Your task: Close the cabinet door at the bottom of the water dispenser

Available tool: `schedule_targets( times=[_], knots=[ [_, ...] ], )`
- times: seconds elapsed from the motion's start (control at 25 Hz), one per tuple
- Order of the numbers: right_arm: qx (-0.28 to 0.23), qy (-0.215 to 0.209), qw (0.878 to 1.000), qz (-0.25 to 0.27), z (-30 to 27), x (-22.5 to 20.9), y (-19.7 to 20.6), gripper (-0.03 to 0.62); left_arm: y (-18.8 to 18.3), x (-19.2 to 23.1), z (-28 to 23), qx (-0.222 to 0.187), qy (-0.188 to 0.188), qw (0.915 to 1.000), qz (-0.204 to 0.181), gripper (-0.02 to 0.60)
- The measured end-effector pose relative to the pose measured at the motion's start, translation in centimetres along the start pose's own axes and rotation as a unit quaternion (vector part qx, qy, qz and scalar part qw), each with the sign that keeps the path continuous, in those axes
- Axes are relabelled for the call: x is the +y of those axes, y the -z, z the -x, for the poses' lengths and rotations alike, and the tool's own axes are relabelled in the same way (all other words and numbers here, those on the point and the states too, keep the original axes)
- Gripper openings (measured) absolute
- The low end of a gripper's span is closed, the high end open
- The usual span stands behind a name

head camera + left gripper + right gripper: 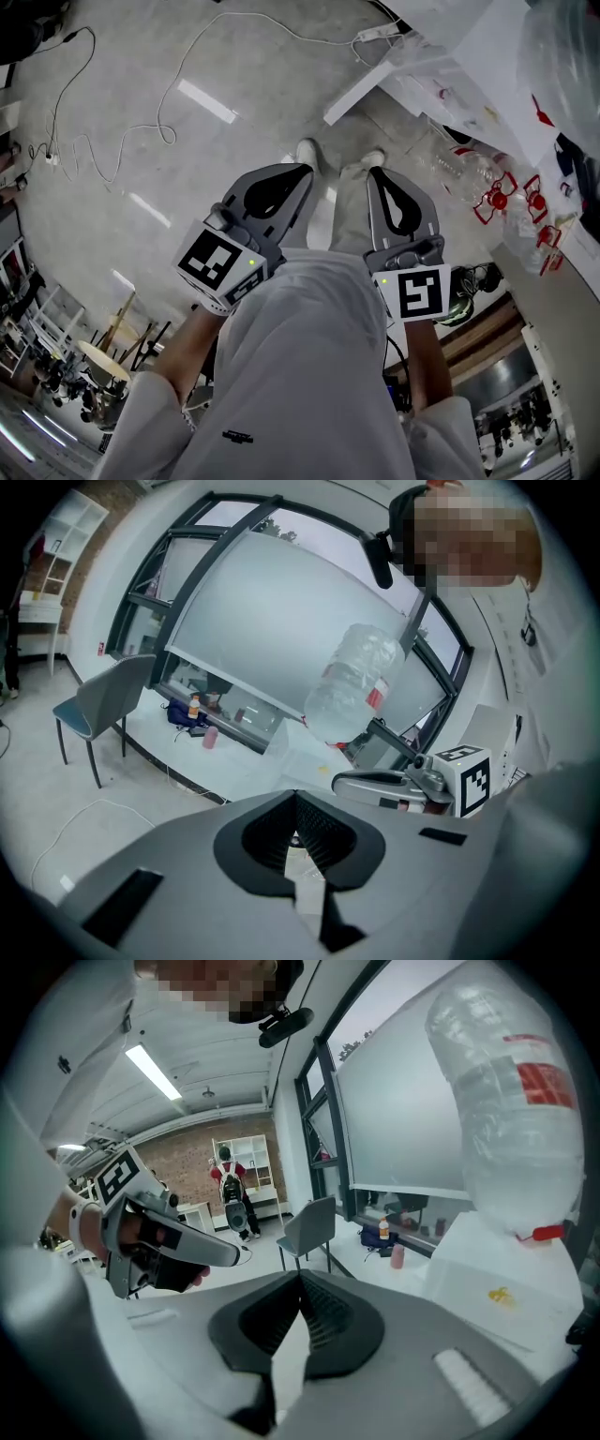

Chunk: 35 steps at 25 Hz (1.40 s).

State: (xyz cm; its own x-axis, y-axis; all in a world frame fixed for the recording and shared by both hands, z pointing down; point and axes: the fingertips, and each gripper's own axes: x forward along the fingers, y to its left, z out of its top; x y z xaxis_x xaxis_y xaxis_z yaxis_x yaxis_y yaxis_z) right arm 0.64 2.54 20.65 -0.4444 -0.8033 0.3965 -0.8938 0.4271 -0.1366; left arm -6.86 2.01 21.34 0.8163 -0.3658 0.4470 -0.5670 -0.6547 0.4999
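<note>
The left claw and the right claw are held side by side above the floor, each pinched shut with nothing gripped between the jaws. The water dispenser, topped by an upturned bottle, is found ahead of the right claw and off to its right, well apart from both claws; its cabinet door cannot be made out. The task is judged hardly begun: the door is yet to be reached and pushed closed.

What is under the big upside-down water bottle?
The clear plastic water bottle sits on a white box-shaped dispenser. Its lower part is hidden behind the grey right gripper.
</note>
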Motion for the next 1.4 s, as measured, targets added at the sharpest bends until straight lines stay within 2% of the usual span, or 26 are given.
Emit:
schedule_targets(
  times=[0.24, 0.4, 1.4],
  knots=[
    [0.039, -0.01, 0.999, -0.016, -3.4, -0.5, 4.9, 0.021, 2.2, 2.4, -1.7, 0.012, -0.012, 0.9999, 0.003, 0.006],
    [0.056, -0.017, 0.998, -0.023, -5.2, -0.5, 7.6, 0.083, 4.0, 4.2, -2.5, 0.017, -0.022, 0.9996, 0.011, 0.006],
    [0.143, -0.032, 0.988, -0.044, -14.7, -2.3, 23.0, 0.098, 17.1, 13.2, -7.9, 0.075, -0.073, 0.9909, 0.085, 0.006]
  ],
)
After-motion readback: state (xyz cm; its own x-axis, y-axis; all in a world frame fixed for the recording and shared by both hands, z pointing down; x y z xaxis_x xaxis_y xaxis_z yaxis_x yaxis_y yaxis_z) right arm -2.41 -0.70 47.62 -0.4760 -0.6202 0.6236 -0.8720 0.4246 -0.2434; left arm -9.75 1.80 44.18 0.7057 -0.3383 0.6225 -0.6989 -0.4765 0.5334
